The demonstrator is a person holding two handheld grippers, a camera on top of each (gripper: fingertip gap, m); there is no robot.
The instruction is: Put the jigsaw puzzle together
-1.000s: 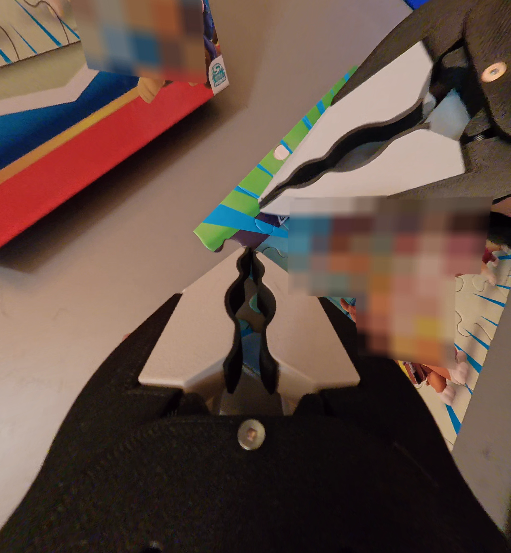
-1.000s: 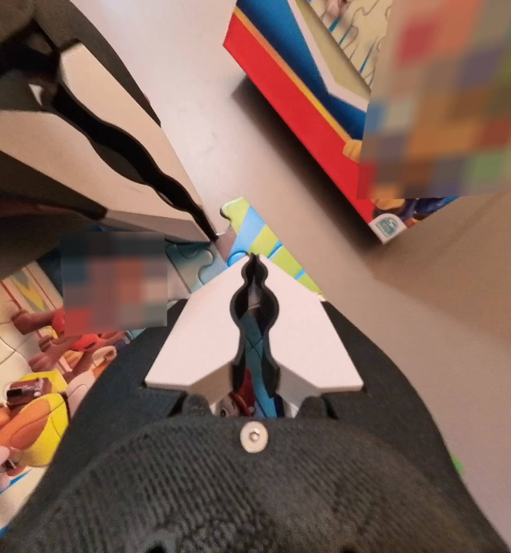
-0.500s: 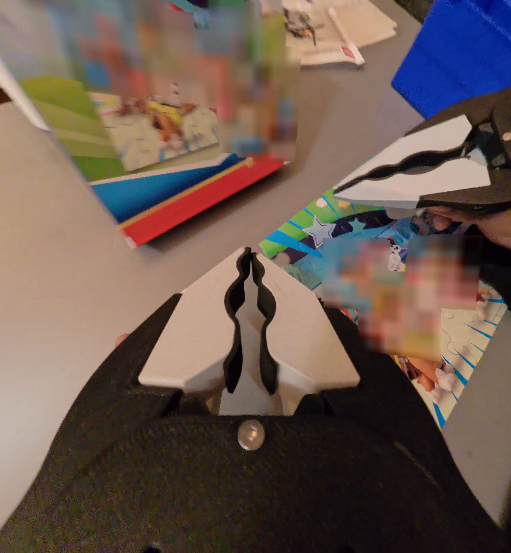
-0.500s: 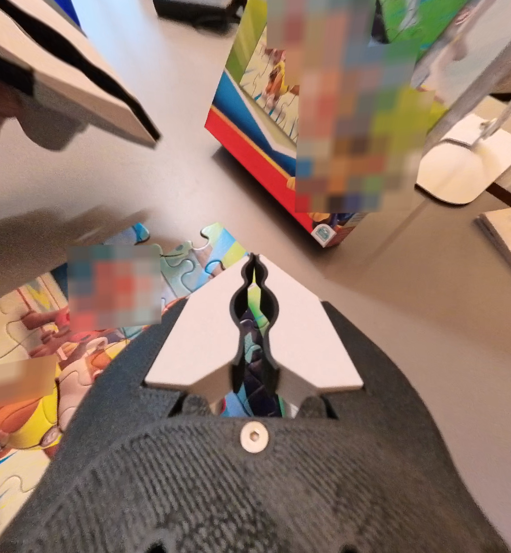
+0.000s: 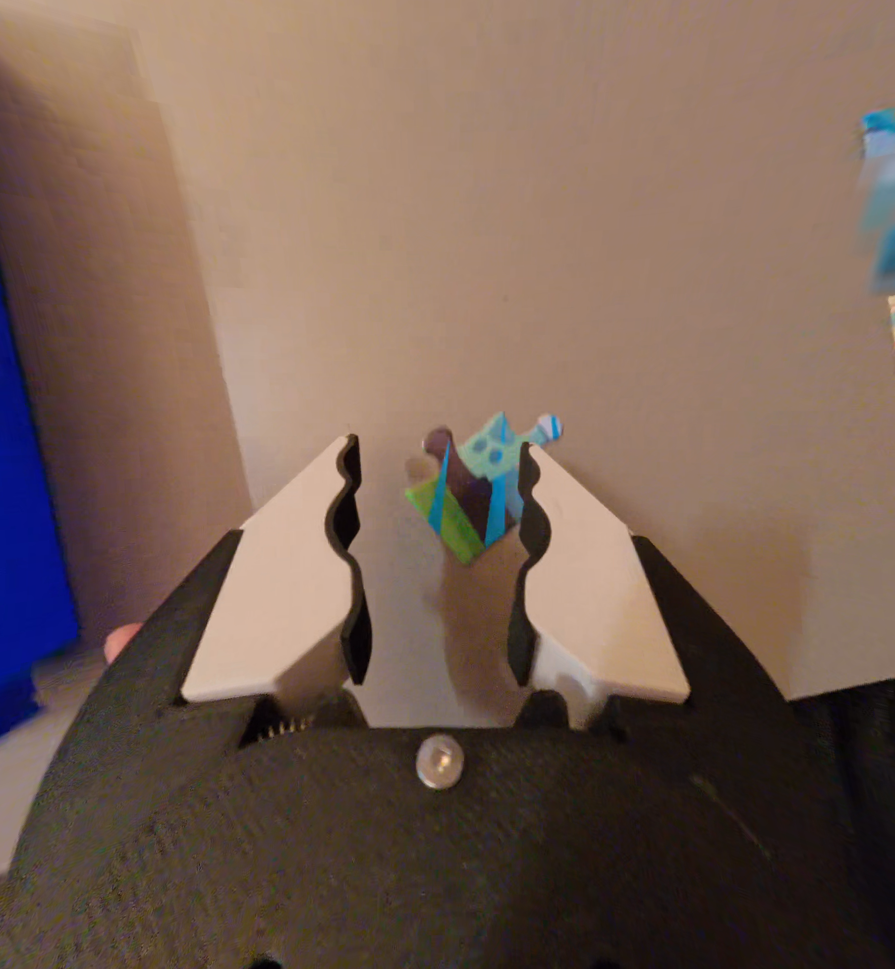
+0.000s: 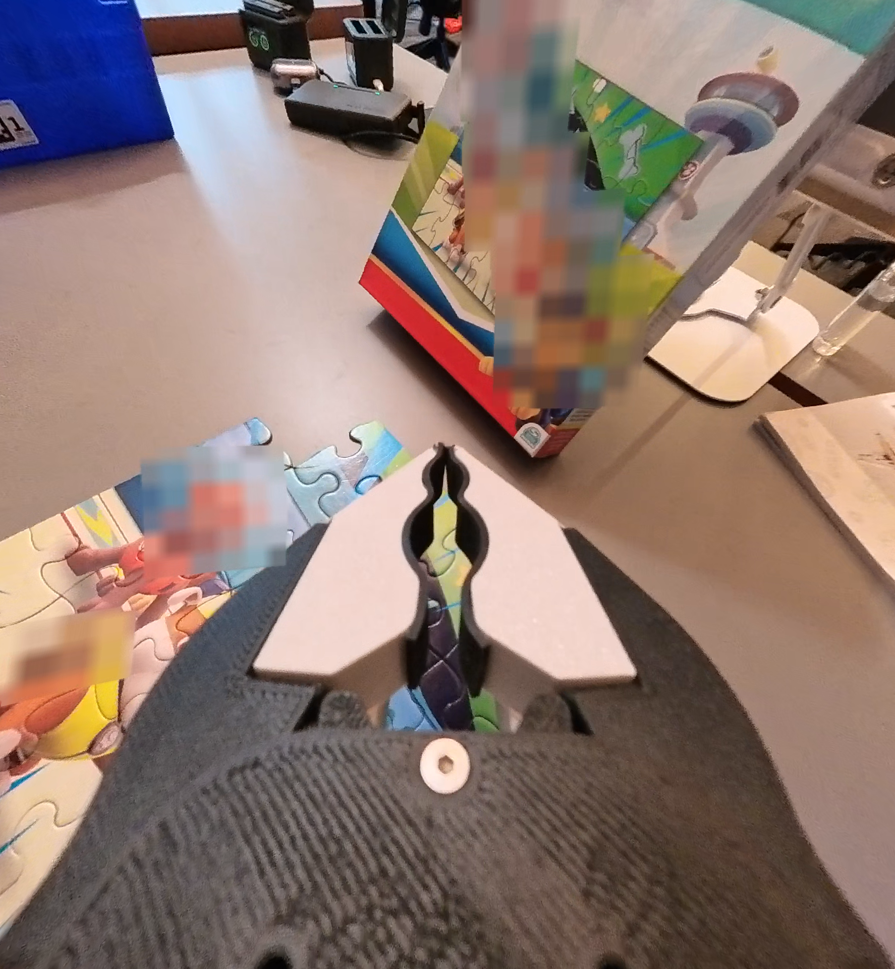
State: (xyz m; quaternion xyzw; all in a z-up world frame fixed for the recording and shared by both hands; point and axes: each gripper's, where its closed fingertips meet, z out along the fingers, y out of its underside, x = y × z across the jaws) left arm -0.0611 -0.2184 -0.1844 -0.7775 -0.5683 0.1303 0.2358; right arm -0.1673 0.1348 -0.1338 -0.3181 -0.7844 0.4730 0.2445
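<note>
Two wavy black-padded grippers: the left gripper gapes wide around a loose green-and-blue cardboard jigsaw piece; the right gripper is closed, bare, above the glossy assembled puzzle.

Two handheld grippers: left gripper with black grainy body, pale wedge fingers, wavy black pads, silver screw at lower centre. Right gripper alike, ridged charcoal shell, pale screw lower centre.

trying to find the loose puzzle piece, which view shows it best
The left wrist view: the loose puzzle piece lies on the table between the open left gripper jaws. The right wrist view shows only the assembled puzzle.
</note>
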